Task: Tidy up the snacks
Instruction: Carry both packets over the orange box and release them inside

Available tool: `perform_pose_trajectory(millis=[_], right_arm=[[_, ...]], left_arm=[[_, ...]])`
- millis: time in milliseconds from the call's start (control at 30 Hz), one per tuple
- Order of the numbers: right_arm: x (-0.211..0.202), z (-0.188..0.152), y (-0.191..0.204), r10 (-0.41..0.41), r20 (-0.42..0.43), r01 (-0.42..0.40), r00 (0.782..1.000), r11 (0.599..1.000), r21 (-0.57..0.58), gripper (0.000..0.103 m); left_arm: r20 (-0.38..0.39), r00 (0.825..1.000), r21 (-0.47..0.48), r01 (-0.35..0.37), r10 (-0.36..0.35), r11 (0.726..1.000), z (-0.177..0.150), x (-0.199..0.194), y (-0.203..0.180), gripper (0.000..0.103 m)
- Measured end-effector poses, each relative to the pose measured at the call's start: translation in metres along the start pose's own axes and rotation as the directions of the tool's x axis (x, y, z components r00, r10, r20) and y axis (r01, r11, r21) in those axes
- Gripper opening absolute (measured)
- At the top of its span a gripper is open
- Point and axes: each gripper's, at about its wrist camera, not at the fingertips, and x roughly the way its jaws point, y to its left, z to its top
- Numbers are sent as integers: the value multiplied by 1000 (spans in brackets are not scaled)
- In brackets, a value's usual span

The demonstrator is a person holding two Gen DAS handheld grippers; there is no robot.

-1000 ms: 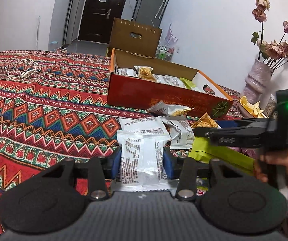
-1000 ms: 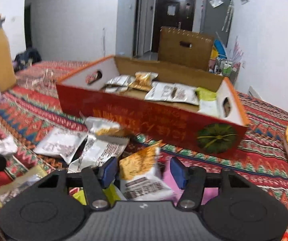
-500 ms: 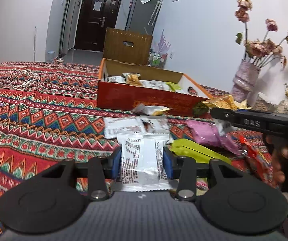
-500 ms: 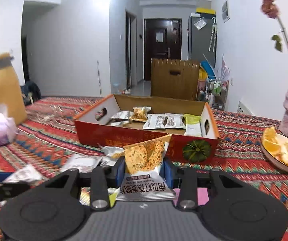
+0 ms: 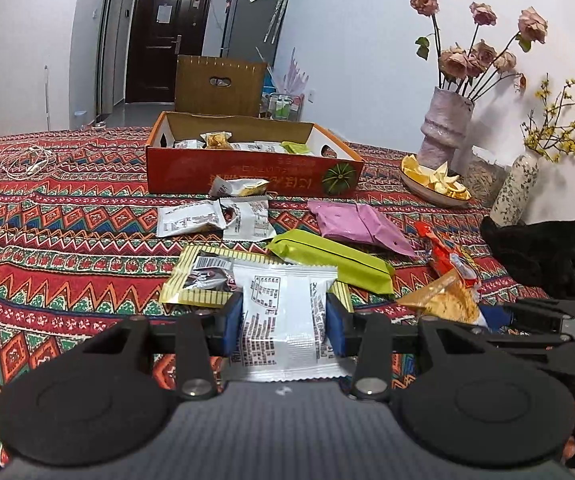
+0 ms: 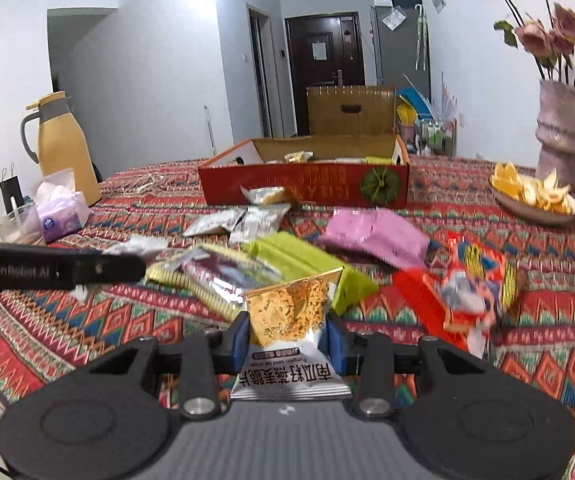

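Note:
My left gripper (image 5: pixel 284 322) is shut on a white printed snack packet (image 5: pixel 283 300), held above the patterned tablecloth. My right gripper (image 6: pixel 287 344) is shut on an orange and white crisp packet (image 6: pixel 287 312), which also shows at the right of the left wrist view (image 5: pixel 443 300). Further back stands the red cardboard box (image 5: pixel 247 174), open on top, with several snacks inside. Between me and the box lie loose snacks: a pink packet (image 5: pixel 361 226), a green packet (image 5: pixel 327 256), a yellow striped packet (image 5: pixel 191 280), white packets (image 5: pixel 191 220) and a red packet (image 5: pixel 447 260).
At the right stand a vase of dried roses (image 5: pixel 445 128), a plate of orange peel (image 5: pixel 433 184), a speckled vase (image 5: pixel 513 190) and a black cloth (image 5: pixel 539 252). At the left are a yellow thermos jug (image 6: pixel 65 148), a tissue pack (image 6: pixel 61 208) and a white cable (image 5: pixel 23 160).
Both grippers have drawn back from the box. The right gripper shut on the orange packet and lifted it off the pile. The left gripper kept its white packet.

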Motion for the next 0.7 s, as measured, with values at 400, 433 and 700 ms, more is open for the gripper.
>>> perform_pose_trajectory(millis=[400, 433, 700], right_arm=[[26, 29, -3, 35, 38, -35, 999, 999, -11, 39], [32, 37, -3, 39, 49, -38, 998, 999, -22, 39], [116, 136, -6, 90, 107, -81, 990, 994, -79, 39]], left_arm=[[19, 1000, -9, -7, 7, 1000, 38, 28, 22, 43], [35, 999, -5, -12, 12, 1000, 48, 32, 27, 43], [135, 989, -12, -56, 57, 998, 154, 102, 79, 43]])
